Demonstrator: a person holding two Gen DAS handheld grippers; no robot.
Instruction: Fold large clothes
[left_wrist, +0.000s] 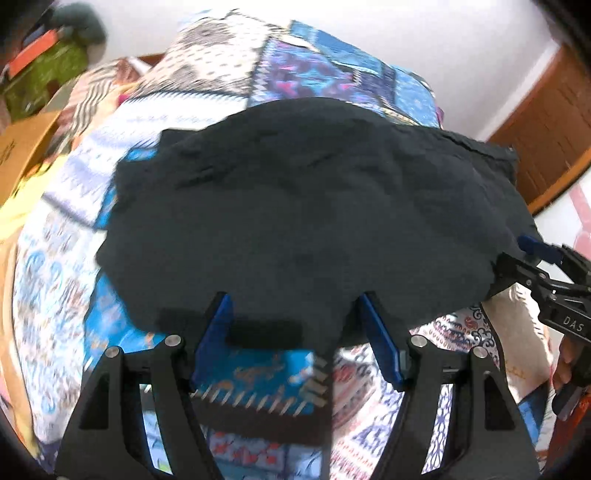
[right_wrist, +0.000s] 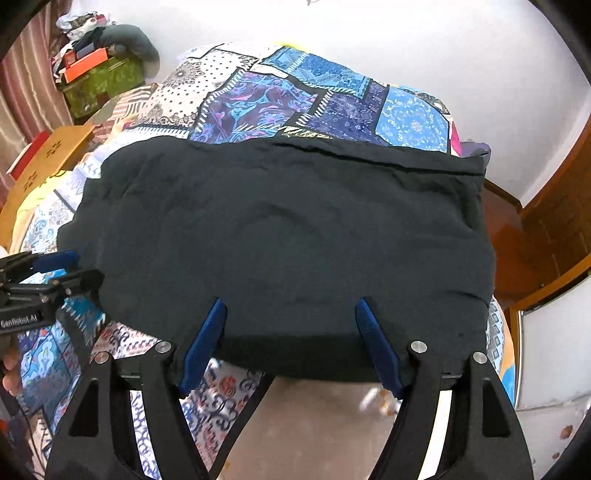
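A large dark navy garment (left_wrist: 303, 221) lies spread and folded on the patterned bed; it also fills the right wrist view (right_wrist: 288, 240). My left gripper (left_wrist: 295, 314) is open, its blue fingers (left_wrist: 216, 328) at the garment's near edge, not clamped on it. My right gripper (right_wrist: 291, 325) is open, its blue fingers (right_wrist: 373, 332) at the near edge of the cloth. The right gripper shows at the right of the left wrist view (left_wrist: 532, 258), beside the garment's corner. The left gripper shows at the left of the right wrist view (right_wrist: 55, 269).
A blue and white patchwork bedspread (right_wrist: 295, 96) covers the bed. A green box with clutter (right_wrist: 99, 81) and a wooden stool (right_wrist: 55, 147) stand at the far left. A wooden door and frame (right_wrist: 554, 221) stand at the right. Floor (right_wrist: 314, 424) shows below the bed edge.
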